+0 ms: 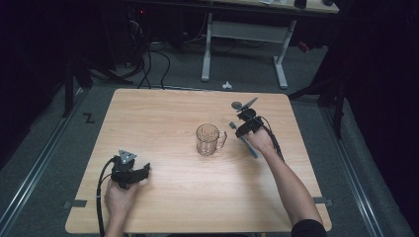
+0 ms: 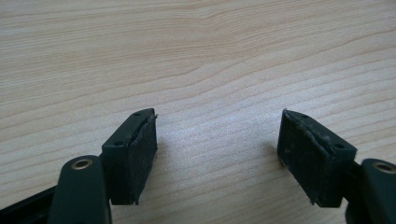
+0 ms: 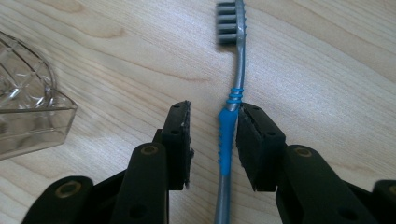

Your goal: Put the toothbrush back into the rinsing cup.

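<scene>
A grey and blue toothbrush (image 3: 226,135) lies flat on the wooden table (image 1: 168,113), its bristle head (image 3: 229,23) pointing away from my right gripper (image 3: 214,116). The jaws straddle its blue grip: the right pad sits against the handle, while the left pad (image 3: 183,140) stands apart with bare wood showing in the gap. In the high view the toothbrush (image 1: 252,149) lies just right of a clear glass mug (image 1: 209,139), under my right gripper (image 1: 242,129). The mug's edge (image 3: 28,116) shows to that gripper's left. My left gripper (image 1: 143,171) rests low at the front left, open (image 2: 217,135) over bare wood.
Beyond the table's far edge stands a white desk frame (image 1: 242,34), with dark cables (image 1: 148,64) on the grey floor. Floor rails (image 1: 39,163) run along both sides. Bare wood stretches between the mug and my left gripper.
</scene>
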A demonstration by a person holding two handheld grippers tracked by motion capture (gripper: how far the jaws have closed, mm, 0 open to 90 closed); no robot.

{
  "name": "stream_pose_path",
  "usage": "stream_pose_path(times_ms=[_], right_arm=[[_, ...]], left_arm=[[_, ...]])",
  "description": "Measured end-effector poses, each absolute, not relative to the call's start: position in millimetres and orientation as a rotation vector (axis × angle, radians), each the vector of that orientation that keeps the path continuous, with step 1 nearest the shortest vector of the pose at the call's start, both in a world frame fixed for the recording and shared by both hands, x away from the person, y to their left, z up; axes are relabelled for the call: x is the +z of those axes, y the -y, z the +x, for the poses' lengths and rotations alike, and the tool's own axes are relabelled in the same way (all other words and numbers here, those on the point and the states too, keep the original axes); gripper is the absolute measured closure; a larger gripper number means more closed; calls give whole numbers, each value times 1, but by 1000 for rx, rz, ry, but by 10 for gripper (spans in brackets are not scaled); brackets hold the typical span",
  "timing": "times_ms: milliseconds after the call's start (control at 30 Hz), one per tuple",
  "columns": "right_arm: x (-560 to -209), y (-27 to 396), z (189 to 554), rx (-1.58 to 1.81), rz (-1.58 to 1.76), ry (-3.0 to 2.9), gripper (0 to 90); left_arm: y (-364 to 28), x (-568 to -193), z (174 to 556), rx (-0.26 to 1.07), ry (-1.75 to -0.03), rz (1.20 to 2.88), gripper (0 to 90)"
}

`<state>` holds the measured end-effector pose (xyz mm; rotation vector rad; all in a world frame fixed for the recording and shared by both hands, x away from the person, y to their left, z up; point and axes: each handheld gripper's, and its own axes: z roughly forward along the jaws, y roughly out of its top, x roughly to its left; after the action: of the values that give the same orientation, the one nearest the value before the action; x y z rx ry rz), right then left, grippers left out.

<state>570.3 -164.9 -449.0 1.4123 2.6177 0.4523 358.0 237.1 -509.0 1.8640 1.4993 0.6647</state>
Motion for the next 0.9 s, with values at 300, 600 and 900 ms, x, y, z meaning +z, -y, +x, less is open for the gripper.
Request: stream_pose_path(times_ms=[300, 600, 900], right_arm=[[-455, 161, 575, 416, 1421, -2615, 686], [-463, 158, 576, 352, 1414, -2629, 771], [-462, 157, 576, 331, 1413, -2632, 789]], left_arm=[[-237, -509, 358, 665, -1499, 1864, 290], [-237, -509, 358, 664, -1499, 1864, 290], [-237, -509, 358, 664, -1499, 1864, 290]])
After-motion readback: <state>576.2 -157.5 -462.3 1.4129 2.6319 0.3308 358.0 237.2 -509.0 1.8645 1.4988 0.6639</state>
